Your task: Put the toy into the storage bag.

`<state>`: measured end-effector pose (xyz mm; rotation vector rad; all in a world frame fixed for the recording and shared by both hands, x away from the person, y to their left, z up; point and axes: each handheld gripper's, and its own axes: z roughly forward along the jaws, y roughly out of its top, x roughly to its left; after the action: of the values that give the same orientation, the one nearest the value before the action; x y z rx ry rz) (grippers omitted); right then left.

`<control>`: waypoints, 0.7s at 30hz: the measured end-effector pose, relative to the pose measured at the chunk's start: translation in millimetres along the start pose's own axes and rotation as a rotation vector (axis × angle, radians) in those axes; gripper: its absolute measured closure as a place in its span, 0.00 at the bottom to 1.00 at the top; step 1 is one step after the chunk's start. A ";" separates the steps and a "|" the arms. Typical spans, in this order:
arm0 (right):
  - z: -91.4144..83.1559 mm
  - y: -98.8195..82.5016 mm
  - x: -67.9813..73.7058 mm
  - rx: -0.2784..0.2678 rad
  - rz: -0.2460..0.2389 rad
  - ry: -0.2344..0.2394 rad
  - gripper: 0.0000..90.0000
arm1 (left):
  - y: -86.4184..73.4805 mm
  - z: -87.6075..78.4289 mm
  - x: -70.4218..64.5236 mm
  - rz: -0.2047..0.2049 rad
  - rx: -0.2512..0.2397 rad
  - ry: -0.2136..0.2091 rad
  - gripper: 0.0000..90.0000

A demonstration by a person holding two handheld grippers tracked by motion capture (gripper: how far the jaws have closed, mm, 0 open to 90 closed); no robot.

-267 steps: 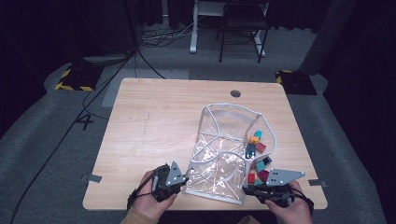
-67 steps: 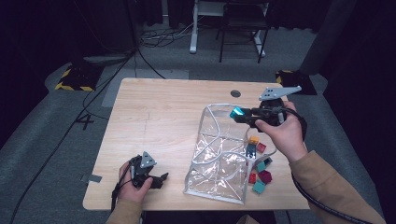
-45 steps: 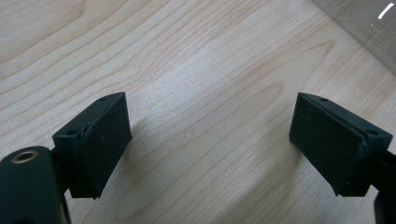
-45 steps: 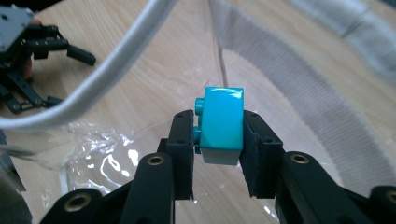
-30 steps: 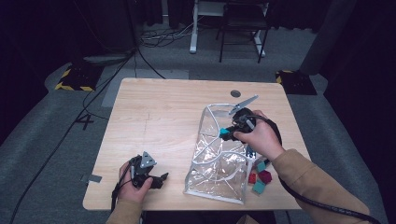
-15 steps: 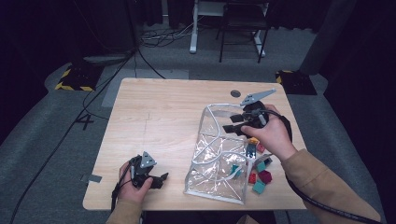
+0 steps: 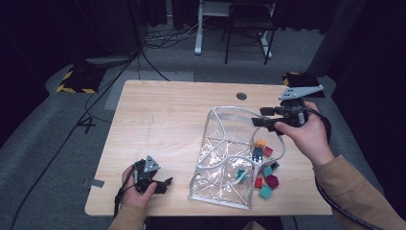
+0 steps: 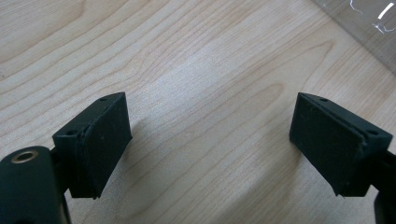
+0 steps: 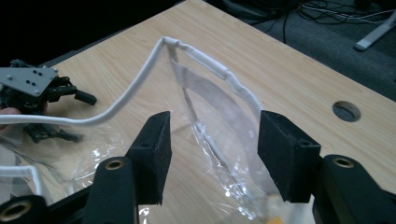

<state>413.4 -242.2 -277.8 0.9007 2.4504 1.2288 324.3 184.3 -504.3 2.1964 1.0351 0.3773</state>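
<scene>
Bag [image 7: 225,163]: clear crinkly plastic, white piping rim, on table's [image 7: 163,120] right half, mouth up.
Blocks [image 7: 265,172]: small, coloured, by bag's right edge.
My right gripper [image 7: 258,117]: jaws apart, empty, over rim.
My left gripper [image 7: 165,183]: jaws spread, bare wood beneath.
Room: left half free.

From above, light falls mainly on my surface [image 7: 182,124], which reads bright and pale, while the room around it drops into near black; the floor [image 7: 57,143] is dim grey. The high view is soft and a little grainy, so small things lack crisp edges. The clear bag [image 7: 230,158] throws white glints off its creases. Along my left tool [image 8: 210,144], the wood grain is sharp and evenly lit, with soft shadows under each jaw; the near jaws are slightly blurred. Along my right tool [image 9: 212,149], the jaws are blurred, the bag's plastic glares, and the far background goes dark.
</scene>
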 end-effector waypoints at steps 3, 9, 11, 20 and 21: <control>-6.7 -2.5 -5.0 -0.008 0.010 -0.016 0.50 | 0.0 0.0 0.0 0.000 -0.001 0.000 0.14; -31.3 -14.8 -25.0 -0.029 0.050 -0.072 0.50 | 0.0 0.1 0.0 0.000 -0.001 0.000 0.14; -37.2 -18.9 -30.6 -0.031 0.065 -0.091 0.50 | 0.0 0.1 0.0 0.000 -0.001 0.000 0.14; -55.7 -39.1 -60.4 -0.049 0.127 -0.176 0.49 | 0.0 0.1 0.0 0.000 -0.001 0.000 0.14; -55.7 -41.7 -62.3 -0.051 0.127 -0.185 0.49 | 0.0 0.1 0.0 0.000 -0.001 0.000 0.14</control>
<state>417.9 -335.5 -279.6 1.1167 2.2386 1.1848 324.3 184.3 -504.3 2.1956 1.0349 0.3779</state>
